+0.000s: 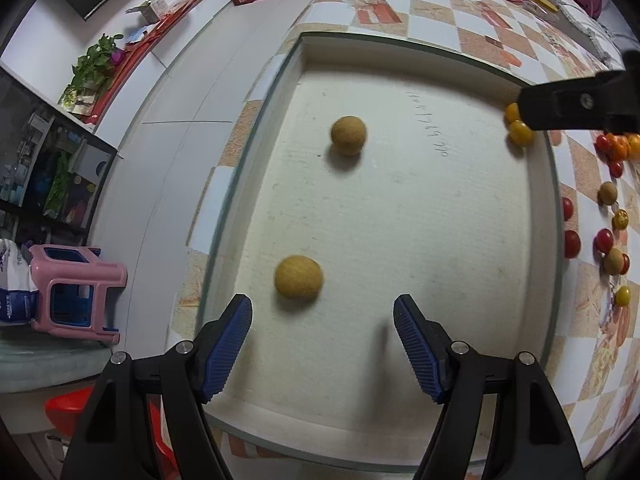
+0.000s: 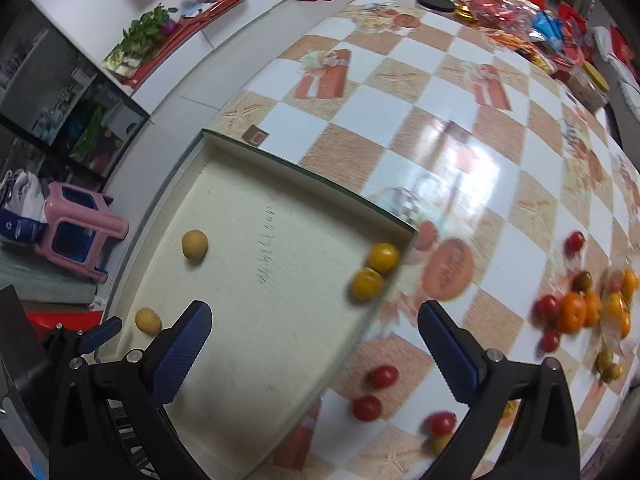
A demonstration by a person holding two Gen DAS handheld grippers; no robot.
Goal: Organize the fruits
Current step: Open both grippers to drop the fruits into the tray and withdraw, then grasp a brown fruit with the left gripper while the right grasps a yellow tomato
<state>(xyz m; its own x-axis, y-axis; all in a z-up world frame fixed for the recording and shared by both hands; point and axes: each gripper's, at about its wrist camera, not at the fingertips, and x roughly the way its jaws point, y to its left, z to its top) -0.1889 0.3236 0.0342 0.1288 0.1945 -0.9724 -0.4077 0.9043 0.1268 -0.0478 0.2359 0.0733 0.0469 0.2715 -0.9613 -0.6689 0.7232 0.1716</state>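
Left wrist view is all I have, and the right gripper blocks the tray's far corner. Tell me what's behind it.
Observer: Two yellow fruits lie touching in that corner of the tray, against its wall.
Operator: Report the right gripper's state.
Observer: The right gripper is open and empty, over the tray's edge.
Operator: List what waits beyond it.
Observer: Mandarins cluster on the table, with red tomatoes nearer the tray.

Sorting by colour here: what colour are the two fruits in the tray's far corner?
Yellow. The two yellow fruits show best in the right wrist view, against the tray wall.
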